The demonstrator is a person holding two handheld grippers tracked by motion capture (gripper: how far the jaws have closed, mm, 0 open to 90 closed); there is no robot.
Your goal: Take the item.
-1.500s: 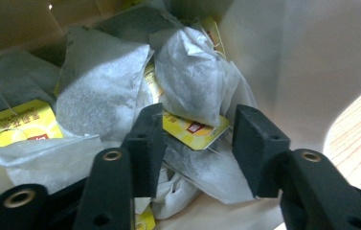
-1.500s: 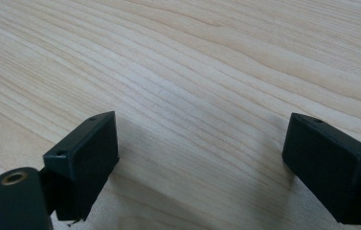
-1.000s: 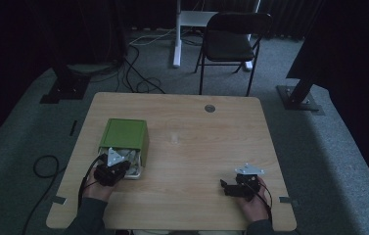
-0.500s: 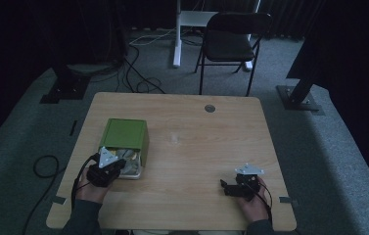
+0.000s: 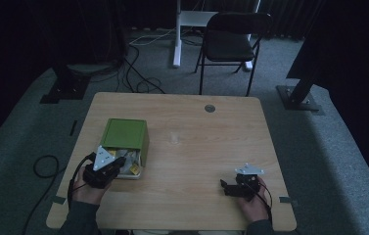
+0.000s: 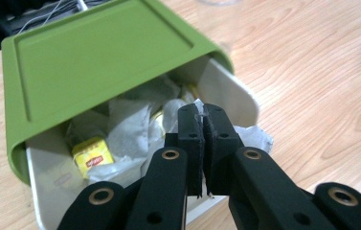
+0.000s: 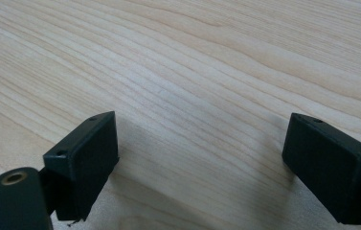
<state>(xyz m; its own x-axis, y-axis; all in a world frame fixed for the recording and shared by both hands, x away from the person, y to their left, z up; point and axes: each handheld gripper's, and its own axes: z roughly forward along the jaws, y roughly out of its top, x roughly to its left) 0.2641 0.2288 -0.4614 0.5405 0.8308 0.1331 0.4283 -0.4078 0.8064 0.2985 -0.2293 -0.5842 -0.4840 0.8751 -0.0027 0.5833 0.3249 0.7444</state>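
A green-lidded box (image 5: 123, 133) lies on its side on the left of the wooden table (image 5: 196, 147), its open end facing me. Inside its white shell (image 6: 231, 91) are crumpled white tea bags (image 6: 130, 129) and a yellow-labelled one (image 6: 94, 160). My left gripper (image 5: 119, 164) sits at the box mouth, shut (image 6: 203, 115), with a thin white sliver of a tea bag pinched between the tips; more of that white bag (image 6: 253, 138) shows behind the jaws. My right gripper (image 5: 224, 188) rests low at the table's front right, open (image 7: 202, 143) over bare wood.
A round grommet (image 5: 210, 108) is set in the table's far edge. A black folding chair (image 5: 233, 41) stands beyond it, with cables (image 5: 138, 73) on the floor at back left. Tape strips (image 5: 286, 199) mark the table's front corners.
My left gripper has drawn back from the box mouth toward the table's front edge. The right gripper has stayed where it was.
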